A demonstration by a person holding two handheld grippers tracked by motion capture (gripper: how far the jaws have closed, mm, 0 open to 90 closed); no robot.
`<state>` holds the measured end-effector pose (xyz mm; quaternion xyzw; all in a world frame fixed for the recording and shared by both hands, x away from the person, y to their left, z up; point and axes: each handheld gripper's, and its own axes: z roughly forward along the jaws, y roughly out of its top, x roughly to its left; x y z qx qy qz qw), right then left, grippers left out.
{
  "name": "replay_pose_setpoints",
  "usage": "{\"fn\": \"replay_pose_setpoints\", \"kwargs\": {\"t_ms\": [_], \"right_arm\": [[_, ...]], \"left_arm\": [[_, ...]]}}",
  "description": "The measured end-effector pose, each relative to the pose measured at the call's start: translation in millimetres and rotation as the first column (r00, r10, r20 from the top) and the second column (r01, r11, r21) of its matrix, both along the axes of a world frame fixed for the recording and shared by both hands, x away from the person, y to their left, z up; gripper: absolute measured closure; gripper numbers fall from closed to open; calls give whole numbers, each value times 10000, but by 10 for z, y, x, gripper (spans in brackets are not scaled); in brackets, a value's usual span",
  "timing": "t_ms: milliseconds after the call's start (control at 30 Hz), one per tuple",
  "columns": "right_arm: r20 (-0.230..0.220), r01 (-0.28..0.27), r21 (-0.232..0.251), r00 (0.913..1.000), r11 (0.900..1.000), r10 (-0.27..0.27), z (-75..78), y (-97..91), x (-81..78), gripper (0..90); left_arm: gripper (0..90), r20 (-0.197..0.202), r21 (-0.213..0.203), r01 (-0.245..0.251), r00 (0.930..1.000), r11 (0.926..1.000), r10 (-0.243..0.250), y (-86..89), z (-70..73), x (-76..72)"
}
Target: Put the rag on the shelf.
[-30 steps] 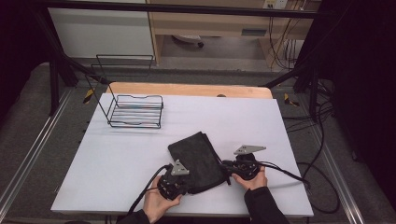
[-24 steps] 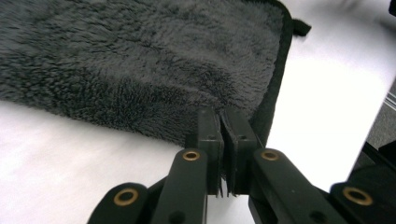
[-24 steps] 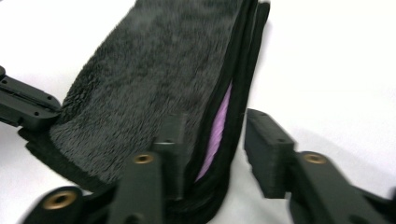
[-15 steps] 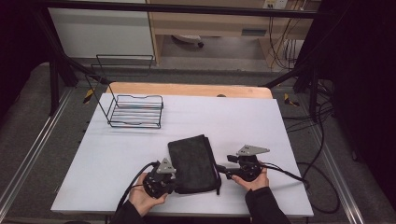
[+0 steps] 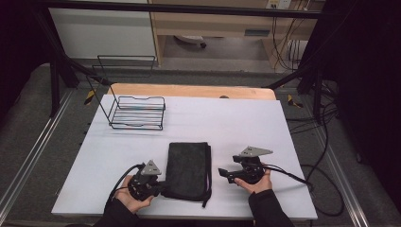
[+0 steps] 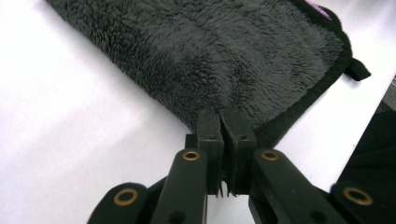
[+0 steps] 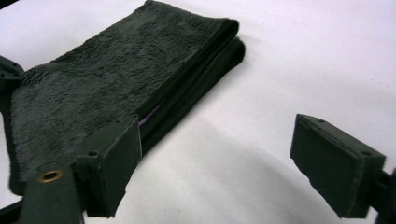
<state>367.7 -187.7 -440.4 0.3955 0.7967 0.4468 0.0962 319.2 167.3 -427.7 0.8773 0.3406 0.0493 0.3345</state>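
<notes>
A black fleecy towel (image 5: 188,169) lies folded in a narrow rectangle near the front of the white table (image 5: 246,123). My left gripper (image 5: 162,188) is at its near left corner; in the left gripper view the jaws (image 6: 222,135) are shut on the towel's (image 6: 210,56) hem. My right gripper (image 5: 221,173) rests just right of the towel, apart from it. Its jaws have just been opening, and between its wide-apart pads (image 7: 116,154) there is only bare table (image 7: 224,163). The towel's (image 7: 107,88) folded layers lie to the left of that gripper, with a purple tag peeking out.
A black wire basket (image 5: 137,112) stands at the table's back left. A wooden board (image 5: 189,90) runs along the far edge. Cables trail from both grippers, the right one over the table's right side (image 5: 302,177).
The towel went from a skewed, rumpled heap to a flat straight rectangle. My left gripper pulled its corner to the left. My right gripper let go of the towel and opened.
</notes>
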Motion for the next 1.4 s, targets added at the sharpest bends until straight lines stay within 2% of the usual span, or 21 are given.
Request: {"fn": "replay_pose_setpoints", "kwargs": {"t_ms": [67, 233, 400, 667, 733, 767, 900, 967, 1100, 1167, 1300, 1400], "right_arm": [[-10, 81, 21, 10000, 10000, -80, -3, 6, 4, 123], [68, 93, 83, 9999, 9999, -94, 1, 4, 7, 99], [141, 97, 169, 9999, 9998, -100, 7, 2, 9, 82], [249, 206, 268, 9995, 9994, -212, 32, -12, 11, 57], [307, 226, 266, 9993, 9994, -234, 29, -10, 11, 51], [307, 226, 266, 9993, 9994, -234, 29, -10, 11, 51], [314, 230, 241, 9992, 9994, -237, 27, -9, 17, 43], [322, 200, 223, 9993, 9996, -207, 21, -6, 18, 42], [288, 188, 183, 9994, 9997, -193, 18, -5, 17, 41], [301, 183, 163, 9994, 9997, -188, 17, -6, 19, 40], [273, 207, 164, 9994, 9997, -212, 19, -6, 13, 41], [270, 160, 78, 9995, 9998, -162, 11, -3, 19, 43]], "left_arm": [[856, 23, -71, -21, 10000, 10000, 21, -1, -22, -6], [814, 278, -208, -49, 9996, 9998, 55, 48, 26, -30], [649, 602, -470, -437, 9971, 9979, 465, 155, 101, 3], [399, 732, -543, -646, 9950, 9964, 685, 189, 115, 211], [296, 813, -507, -740, 9936, 9960, 780, 191, 125, 277], [296, 820, -504, -795, 9931, 9956, 834, 192, 130, 311], [179, 778, -580, -996, 9915, 9933, 1040, 190, 148, 456], [139, 889, -583, -1051, 9899, 9928, 1100, 176, 160, 522], [99, 896, -507, -1184, 9884, 9917, 1226, 129, 179, 648], [103, 1012, -343, -1288, 9861, 9911, 1317, 100, 184, 702], [105, 1030, -296, -1524, 9826, 9879, 1547, 35, 173, 812], [119, 1227, -226, -1650, 9784, 9860, 1665, -14, 178, 899]]}}
